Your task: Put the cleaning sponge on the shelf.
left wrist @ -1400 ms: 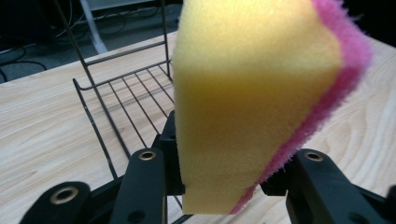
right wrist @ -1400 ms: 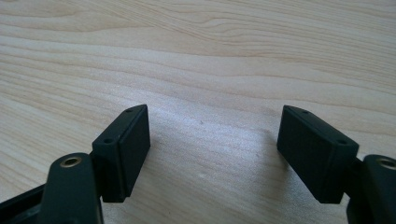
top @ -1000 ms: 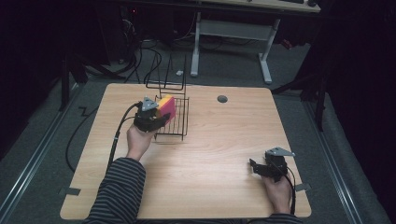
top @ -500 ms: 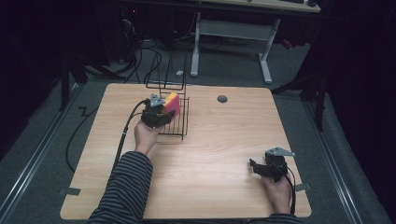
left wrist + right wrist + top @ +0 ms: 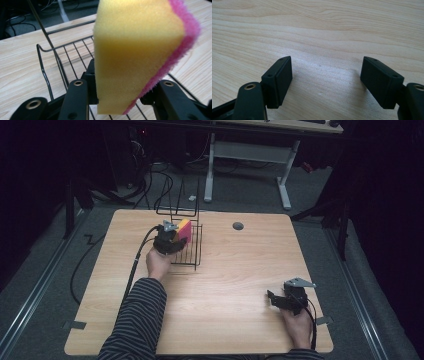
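The left gripper held the sponge clamped in its jaws above the rack; release remained. The right gripper rested on the surface, jaws apart

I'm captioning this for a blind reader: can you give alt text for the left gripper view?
A yellow sponge with a pink scrub layer is clamped upright between the left gripper's two black jaws. Behind and below it, a black wire rack stands on the wooden table.
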The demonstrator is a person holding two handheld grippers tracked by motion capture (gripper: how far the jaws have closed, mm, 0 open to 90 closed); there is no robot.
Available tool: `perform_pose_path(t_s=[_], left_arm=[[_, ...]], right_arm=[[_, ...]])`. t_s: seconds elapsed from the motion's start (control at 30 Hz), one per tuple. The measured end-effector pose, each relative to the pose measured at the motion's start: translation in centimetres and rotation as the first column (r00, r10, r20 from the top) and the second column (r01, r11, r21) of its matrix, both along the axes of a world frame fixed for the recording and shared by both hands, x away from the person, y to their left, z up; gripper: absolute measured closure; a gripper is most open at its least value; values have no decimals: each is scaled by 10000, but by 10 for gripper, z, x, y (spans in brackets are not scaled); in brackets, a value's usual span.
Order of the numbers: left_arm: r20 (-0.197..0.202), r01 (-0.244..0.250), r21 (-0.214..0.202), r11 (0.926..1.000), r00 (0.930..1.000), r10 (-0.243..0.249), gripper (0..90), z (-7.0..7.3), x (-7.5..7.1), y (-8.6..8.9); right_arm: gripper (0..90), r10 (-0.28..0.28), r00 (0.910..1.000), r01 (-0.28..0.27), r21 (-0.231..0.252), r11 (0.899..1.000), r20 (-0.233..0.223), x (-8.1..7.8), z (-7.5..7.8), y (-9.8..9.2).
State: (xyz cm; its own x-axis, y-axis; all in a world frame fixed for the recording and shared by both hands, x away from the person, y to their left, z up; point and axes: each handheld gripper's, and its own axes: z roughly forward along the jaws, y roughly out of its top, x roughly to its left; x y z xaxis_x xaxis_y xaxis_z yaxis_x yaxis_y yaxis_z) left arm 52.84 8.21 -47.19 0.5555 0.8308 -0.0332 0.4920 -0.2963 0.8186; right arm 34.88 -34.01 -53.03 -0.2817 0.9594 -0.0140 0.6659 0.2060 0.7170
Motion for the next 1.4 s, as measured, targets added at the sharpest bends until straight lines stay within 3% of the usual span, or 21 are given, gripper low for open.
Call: perform_pose_path(t_s=[0.47, 0.67, 0.77, 0.93, 1.03, 1.2, 1.4], left_arm=[[-197, -29, 131, 9999, 9998, 32, 595, -8, 5, 0], [-380, 136, 497, 9987, 9992, -117, 568, -12, 5, 0], [-379, 187, 483, 9987, 9991, -169, 556, -13, 5, -1], [-433, 67, 452, 9990, 9991, -47, 493, -12, 5, -1], [-703, -89, 433, 9990, 9975, 120, 373, -10, 4, 1], [-717, -31, 207, 9998, 9974, 45, 272, -4, 2, 4], [-690, 179, -60, 9998, 9974, -183, 240, 1, -2, 5]], right_arm=[[258, 9, 10000, -8, 22, 10000, -23, 0, 0, 0], [259, 0, 10000, 0, 6, 10000, 0, 0, 0, 0], [259, -2, 10000, 2, 6, 10000, -1, 0, 0, 0], [259, -2, 10000, 2, 5, 10000, -1, 0, 0, 0], [258, 0, 10000, 0, -3, 10000, 3, 0, 0, 0], [259, 7, 10000, -7, 11, 10000, -14, 0, 0, 0], [259, -1, 10000, 1, 5, 10000, -4, 0, 0, 0]])
